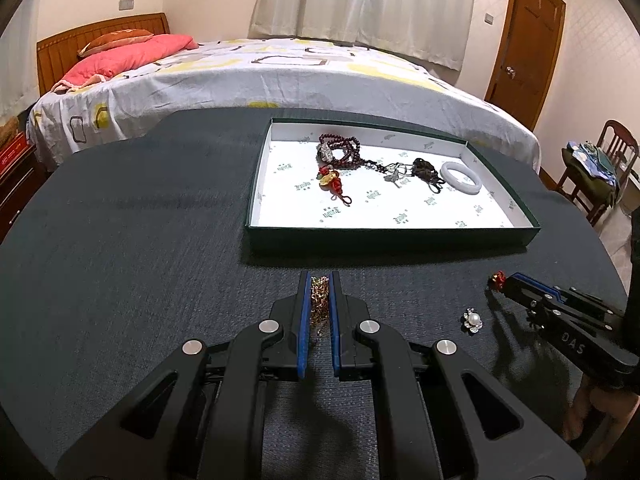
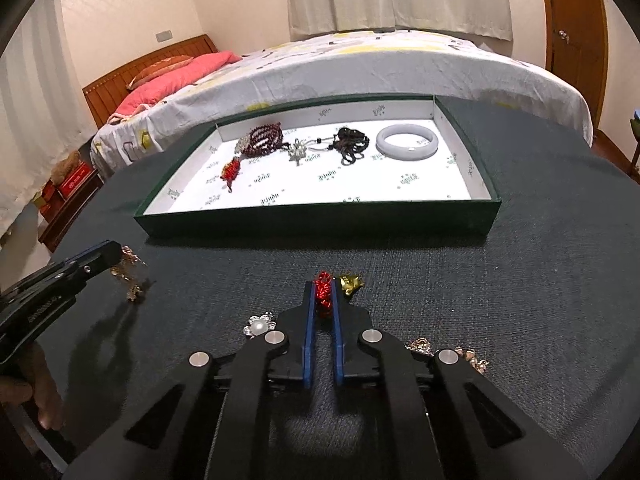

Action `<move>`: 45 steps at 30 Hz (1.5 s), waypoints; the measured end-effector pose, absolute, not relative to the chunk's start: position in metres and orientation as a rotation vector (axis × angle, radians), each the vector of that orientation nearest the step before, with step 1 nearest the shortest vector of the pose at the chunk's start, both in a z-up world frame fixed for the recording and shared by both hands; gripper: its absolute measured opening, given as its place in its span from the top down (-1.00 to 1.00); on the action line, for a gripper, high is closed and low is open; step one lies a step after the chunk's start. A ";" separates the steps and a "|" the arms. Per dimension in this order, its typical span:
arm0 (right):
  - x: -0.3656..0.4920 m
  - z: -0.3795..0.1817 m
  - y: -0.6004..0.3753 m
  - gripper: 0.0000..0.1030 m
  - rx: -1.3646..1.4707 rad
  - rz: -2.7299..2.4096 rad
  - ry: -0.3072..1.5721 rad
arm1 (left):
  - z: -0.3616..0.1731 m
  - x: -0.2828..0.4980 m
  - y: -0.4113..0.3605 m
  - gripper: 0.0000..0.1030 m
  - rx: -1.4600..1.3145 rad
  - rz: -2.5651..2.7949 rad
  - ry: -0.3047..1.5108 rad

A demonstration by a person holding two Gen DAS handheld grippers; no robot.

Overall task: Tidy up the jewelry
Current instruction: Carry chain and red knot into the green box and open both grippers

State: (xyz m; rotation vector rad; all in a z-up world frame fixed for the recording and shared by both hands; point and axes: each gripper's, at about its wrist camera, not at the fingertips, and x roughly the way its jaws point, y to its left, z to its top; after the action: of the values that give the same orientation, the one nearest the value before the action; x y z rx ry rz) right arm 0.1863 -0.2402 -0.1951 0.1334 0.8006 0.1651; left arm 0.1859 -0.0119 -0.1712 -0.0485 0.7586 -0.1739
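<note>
My left gripper point(image 1: 320, 280) is shut on a gold chain point(image 1: 319, 300) just above the dark table, in front of the green tray point(image 1: 384, 236). My right gripper point(image 2: 324, 286) is shut on a red knotted charm point(image 2: 323, 294) with a gold piece point(image 2: 350, 283) beside it. The tray point(image 2: 320, 224) holds dark red beads point(image 1: 340, 148), a red and gold charm point(image 1: 332, 182), a silver pendant point(image 1: 394, 174), a black cord point(image 1: 426, 170) and a white bangle point(image 1: 460, 178). A pearl brooch point(image 1: 473, 320) lies on the table between the grippers.
More gold jewelry point(image 2: 420, 346) lies on the table under my right gripper's right side. A bed point(image 1: 260, 80) stands behind the table, a door point(image 1: 524, 40) at the back right, and a chair point(image 1: 600, 168) with clothes at the far right.
</note>
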 end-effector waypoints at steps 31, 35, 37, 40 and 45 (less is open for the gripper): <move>0.167 -0.128 -0.254 0.85 0.164 0.192 0.627 | -0.106 0.178 -0.015 0.83 -0.089 -0.218 0.633; 0.169 -0.118 -0.255 0.85 0.159 0.195 0.602 | -0.094 0.183 -0.014 0.83 -0.107 -0.233 0.614; 0.171 -0.112 -0.255 0.85 0.155 0.196 0.588 | -0.089 0.186 -0.014 0.83 -0.110 -0.237 0.605; 0.173 -0.105 -0.254 0.85 0.146 0.197 0.571 | -0.080 0.191 -0.015 0.83 -0.113 -0.244 0.589; 0.181 -0.090 -0.253 0.85 0.131 0.200 0.531 | -0.070 0.200 -0.019 0.83 -0.110 -0.255 0.568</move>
State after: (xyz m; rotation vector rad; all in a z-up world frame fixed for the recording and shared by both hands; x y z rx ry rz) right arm 0.1809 -0.2527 -0.0900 0.1314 0.5312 0.2001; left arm 0.1997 -0.0191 -0.0696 -0.1099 0.5677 -0.2547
